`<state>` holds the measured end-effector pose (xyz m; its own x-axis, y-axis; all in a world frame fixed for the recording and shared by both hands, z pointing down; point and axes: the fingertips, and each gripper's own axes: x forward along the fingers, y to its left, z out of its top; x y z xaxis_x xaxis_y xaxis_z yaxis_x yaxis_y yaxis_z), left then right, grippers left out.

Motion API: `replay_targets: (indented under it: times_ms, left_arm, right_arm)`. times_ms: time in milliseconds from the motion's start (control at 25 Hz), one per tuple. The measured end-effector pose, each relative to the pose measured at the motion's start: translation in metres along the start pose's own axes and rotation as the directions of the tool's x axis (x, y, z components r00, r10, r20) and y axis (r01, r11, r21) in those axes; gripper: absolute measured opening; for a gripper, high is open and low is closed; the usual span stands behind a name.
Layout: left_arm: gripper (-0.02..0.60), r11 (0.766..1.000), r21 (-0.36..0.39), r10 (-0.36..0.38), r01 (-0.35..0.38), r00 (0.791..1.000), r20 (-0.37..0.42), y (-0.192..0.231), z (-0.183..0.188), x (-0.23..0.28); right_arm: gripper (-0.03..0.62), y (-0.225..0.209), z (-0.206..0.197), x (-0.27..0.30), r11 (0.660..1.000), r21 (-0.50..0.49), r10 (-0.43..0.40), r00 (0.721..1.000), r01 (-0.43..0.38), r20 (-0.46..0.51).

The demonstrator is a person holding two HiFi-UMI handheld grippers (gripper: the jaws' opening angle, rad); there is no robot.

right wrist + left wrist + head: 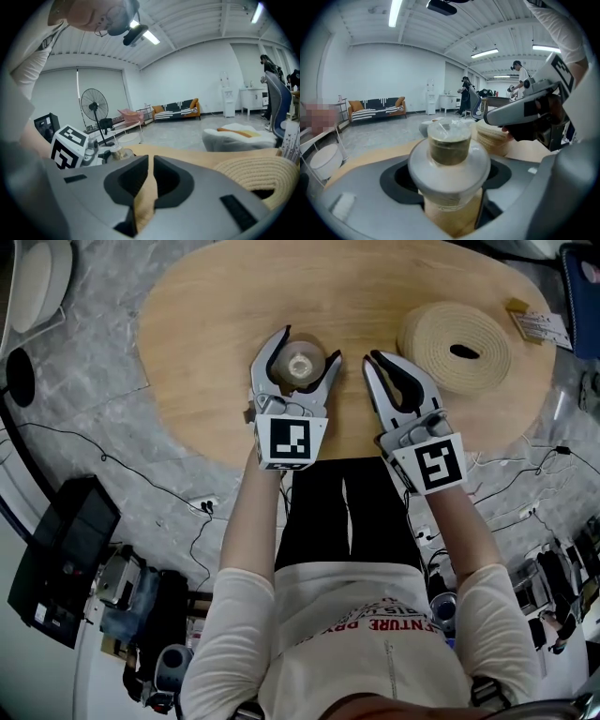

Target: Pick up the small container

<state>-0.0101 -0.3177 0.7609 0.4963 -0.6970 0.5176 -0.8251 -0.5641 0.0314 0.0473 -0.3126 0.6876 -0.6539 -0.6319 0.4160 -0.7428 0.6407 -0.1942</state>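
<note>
Wooden table point(206, 381): container point(300, 363) stands near its front edge. Left gripper point(307, 345) is clamped round it, seemingly pressing, ready for lifting. Right gripper point(378, 359), jaws together and empty, is parked alongside, clear.

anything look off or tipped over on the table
Nothing stands out. The container stands upright in the left claw's grip, the mat lies flat on the table, and the right claw is shut and empty between them.
</note>
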Motion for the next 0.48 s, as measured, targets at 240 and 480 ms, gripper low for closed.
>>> replay_targets:
  times_ms: [240, 480]
  left_arm:
    - [0.342, 1.0, 0.026, 0.009, -0.01, 0.999, 0.039, -0.001, 0.062, -0.05]
    - [0.342, 0.999, 0.0, 0.039, -0.039, 0.995, 0.093, -0.003, 0.133, -0.114]
  right_arm:
    - [0.009, 0.015, 0.048, -0.028, 1.0, -0.015, 0.014, 0.999, -0.014, 0.052]
    - [0.009, 0.029, 0.094, -0.064, 0.998, -0.059, -0.011, 1.0, 0.01, -0.018]
